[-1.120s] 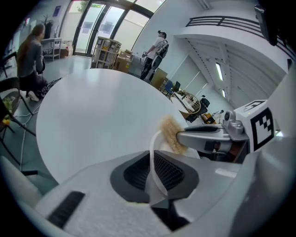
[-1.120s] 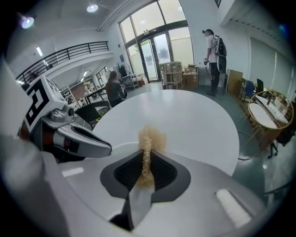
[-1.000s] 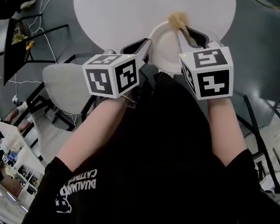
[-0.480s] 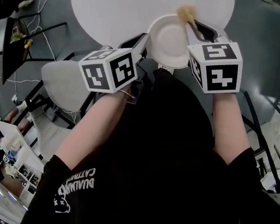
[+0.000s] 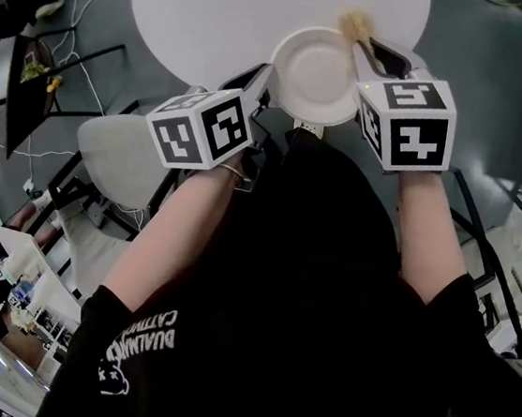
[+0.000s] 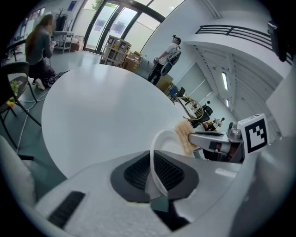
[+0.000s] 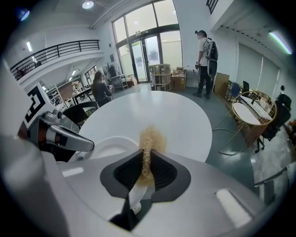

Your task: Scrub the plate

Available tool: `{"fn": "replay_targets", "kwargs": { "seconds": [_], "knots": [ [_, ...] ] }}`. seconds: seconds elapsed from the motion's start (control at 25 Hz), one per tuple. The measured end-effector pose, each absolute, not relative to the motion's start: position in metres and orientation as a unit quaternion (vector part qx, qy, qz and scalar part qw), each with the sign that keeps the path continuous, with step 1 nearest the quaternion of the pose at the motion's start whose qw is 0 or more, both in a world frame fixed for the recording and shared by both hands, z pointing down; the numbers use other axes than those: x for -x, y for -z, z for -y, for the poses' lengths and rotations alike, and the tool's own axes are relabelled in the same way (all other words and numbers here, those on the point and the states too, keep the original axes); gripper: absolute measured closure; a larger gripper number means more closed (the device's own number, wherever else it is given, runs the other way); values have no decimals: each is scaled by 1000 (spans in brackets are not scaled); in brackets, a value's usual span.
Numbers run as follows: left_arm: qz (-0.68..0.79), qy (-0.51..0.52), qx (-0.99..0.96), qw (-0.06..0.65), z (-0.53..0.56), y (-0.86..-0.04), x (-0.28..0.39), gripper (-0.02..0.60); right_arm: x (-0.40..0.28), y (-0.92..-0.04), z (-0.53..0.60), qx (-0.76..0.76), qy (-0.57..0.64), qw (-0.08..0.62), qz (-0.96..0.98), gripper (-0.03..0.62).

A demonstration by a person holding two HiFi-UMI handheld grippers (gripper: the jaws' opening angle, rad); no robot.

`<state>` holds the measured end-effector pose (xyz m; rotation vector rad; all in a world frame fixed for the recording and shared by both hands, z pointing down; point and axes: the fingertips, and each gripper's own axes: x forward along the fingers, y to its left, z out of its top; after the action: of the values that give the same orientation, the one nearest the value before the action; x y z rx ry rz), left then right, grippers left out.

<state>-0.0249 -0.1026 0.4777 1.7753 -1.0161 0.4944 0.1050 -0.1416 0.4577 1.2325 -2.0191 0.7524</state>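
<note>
So, the plate (image 5: 313,75) is over the near edge of the round table (image 5: 219,9), with its rim pinched tight in the left gripper (image 6: 155,172). The tan scrubber (image 5: 355,23) is clamped in the right gripper (image 7: 147,170). Over the last second it has slid from the plate's top rim out to the upper-right edge. Looks like that stroke just ran off, so I'd guess the face still needs more passes.

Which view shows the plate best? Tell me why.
The head view: nearly the whole round plate shows from above. The left gripper view gives only its rim, edge-on between the jaws. The right gripper view catches a sliver at its left.
</note>
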Motion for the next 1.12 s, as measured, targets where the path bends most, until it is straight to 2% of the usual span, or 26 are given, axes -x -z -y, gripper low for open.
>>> {"fn": "replay_targets", "kwargs": {
  "seconds": [0.48, 0.72, 0.92, 1.12],
  "knots": [
    [429, -184, -724, 507, 101, -474, 29, 555, -120, -441, 142, -493, -280, 305, 765, 540],
    [447, -171, -717, 508, 102, -473, 34, 555, -49, -421, 122, -381, -294, 253, 839, 540],
    [443, -167, -715, 515, 99, -473, 32, 554, -5, -436, 89, -308, -321, 277, 851, 540],
    [434, -170, -717, 519, 91, -474, 24, 557, -3, -454, 82, -316, -300, 322, 840, 540]
  ]
}}
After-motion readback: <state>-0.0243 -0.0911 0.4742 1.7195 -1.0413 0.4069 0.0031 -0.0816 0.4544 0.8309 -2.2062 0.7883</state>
